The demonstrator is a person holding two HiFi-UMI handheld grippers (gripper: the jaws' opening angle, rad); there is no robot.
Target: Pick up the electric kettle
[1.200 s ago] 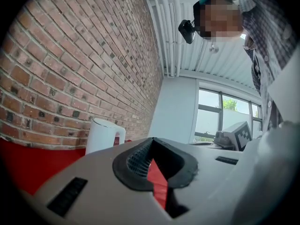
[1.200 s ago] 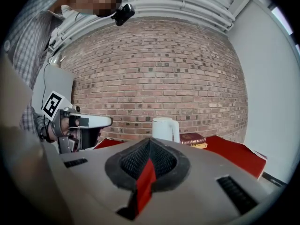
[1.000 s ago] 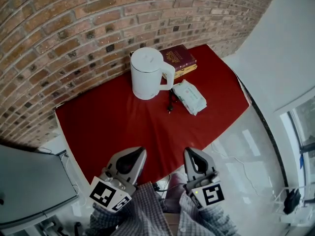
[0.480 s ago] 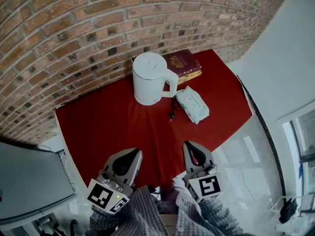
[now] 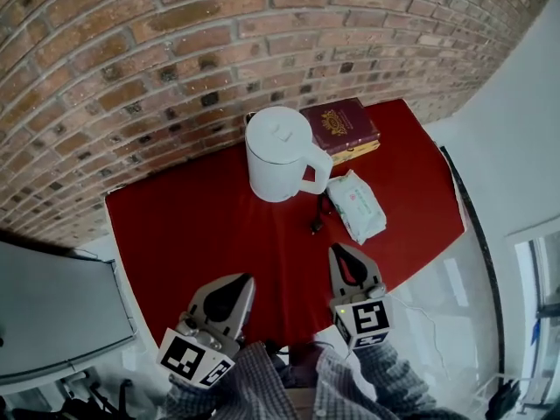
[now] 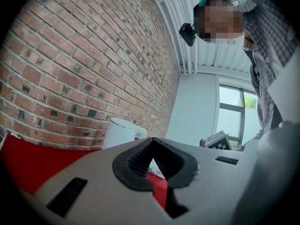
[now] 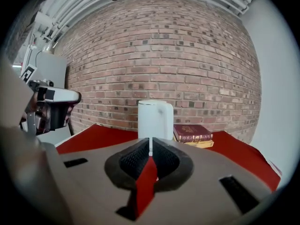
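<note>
Quick count first: one white electric kettle (image 5: 280, 154), one maroon book (image 5: 339, 128), one soft pack of wipes (image 5: 356, 205) and one black plug (image 5: 316, 226) are laid out on one red cloth (image 5: 184, 226), which is pushed up against a brick wall (image 5: 175, 51). Two grippers are seen, one per hand, and one marker cube (image 5: 191, 357) is carried at the back of each.

The kettle is stood upright near the far edge of the cloth, close to the wall, lid on, with the handle turned toward about 4 o'clock in the head view. The book is found at the kettle's 2 o'clock, just beside it. The wipes are parked at its 4 o'clock, near the handle, and the plug is left lying at roughly 5 o'clock, just beside the wipes.

The left gripper (image 5: 240, 281) is held at 7 o'clock from the kettle, over the near edge of the cloth, pointed roughly level toward 1 o'clock. Its jaws are closed tip to tip and nothing is gripped between them. The right gripper (image 5: 341, 252) is held at 5 o'clock from the kettle, tipped a little downward and aimed at 12 o'clock, so the kettle is lined up pretty much dead ahead in the right gripper view. Its jaws are pressed together too, with nothing caught in them. Both grippers are kept well apart from the kettle, and checked sleeves (image 5: 262, 383) are seen behind the cubes.
</note>
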